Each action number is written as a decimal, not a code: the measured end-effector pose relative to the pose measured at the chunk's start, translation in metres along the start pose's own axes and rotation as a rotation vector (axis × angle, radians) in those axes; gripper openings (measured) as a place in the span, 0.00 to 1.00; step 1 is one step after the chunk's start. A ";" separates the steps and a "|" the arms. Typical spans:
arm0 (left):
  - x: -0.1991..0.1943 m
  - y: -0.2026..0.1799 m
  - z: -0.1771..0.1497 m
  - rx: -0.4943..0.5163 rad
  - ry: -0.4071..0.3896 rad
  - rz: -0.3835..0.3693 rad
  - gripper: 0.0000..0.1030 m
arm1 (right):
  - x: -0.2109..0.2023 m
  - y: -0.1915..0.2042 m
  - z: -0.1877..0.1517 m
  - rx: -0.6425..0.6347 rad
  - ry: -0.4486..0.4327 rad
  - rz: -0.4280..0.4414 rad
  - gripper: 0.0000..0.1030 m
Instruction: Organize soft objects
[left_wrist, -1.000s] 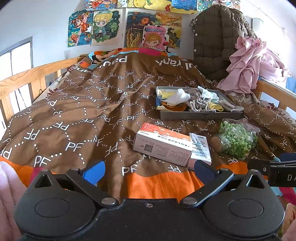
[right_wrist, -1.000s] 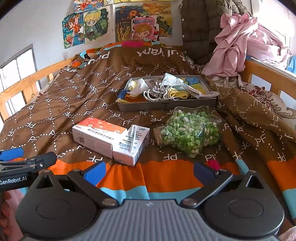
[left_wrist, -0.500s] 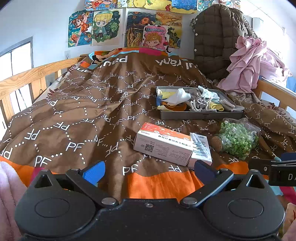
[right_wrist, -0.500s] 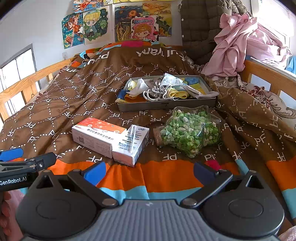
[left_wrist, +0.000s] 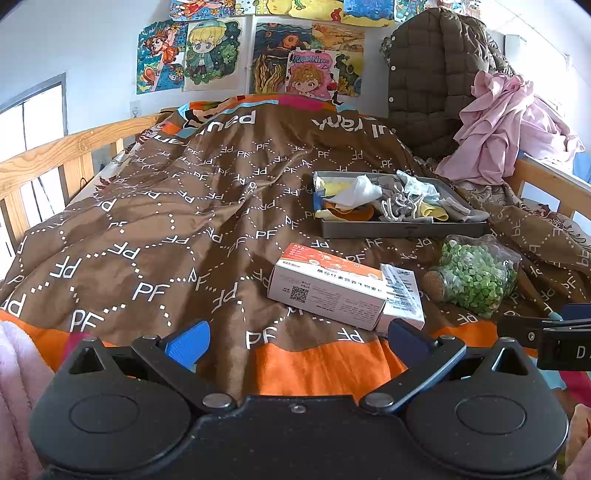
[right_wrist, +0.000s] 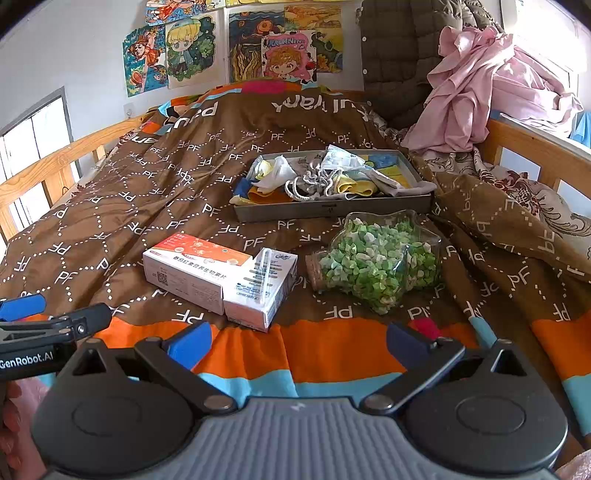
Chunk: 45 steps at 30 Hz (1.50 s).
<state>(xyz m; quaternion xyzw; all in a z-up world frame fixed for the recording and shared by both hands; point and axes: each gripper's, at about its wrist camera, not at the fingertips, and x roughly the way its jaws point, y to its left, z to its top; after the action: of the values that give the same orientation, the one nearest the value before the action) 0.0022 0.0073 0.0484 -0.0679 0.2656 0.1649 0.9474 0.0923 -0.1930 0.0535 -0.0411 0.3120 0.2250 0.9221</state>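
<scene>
Our left claw (left_wrist: 295, 338) and right claw (right_wrist: 297, 339) hang open and empty. We should approach the grey metal tray (right_wrist: 332, 210) slowly, pinching one crumpled cloth (right_wrist: 280, 171) at a time.

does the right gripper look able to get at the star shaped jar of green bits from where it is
Probably yes. The right gripper is open and empty, and the star-shaped glass jar of green bits lies straight ahead on the brown bedspread with nothing between them; the white boxes sit to its left.
</scene>
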 end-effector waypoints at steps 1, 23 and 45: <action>0.000 0.000 0.000 0.000 0.000 0.000 0.99 | 0.000 0.000 0.000 0.000 0.000 0.000 1.00; 0.000 0.000 0.000 0.002 0.000 0.002 0.99 | 0.000 0.000 0.000 0.000 0.000 0.000 1.00; -0.006 0.002 0.001 0.018 -0.009 0.027 0.99 | 0.001 0.000 -0.001 0.000 0.004 -0.002 1.00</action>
<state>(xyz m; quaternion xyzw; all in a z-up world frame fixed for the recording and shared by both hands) -0.0026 0.0074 0.0520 -0.0551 0.2638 0.1754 0.9469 0.0918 -0.1927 0.0522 -0.0420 0.3138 0.2239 0.9217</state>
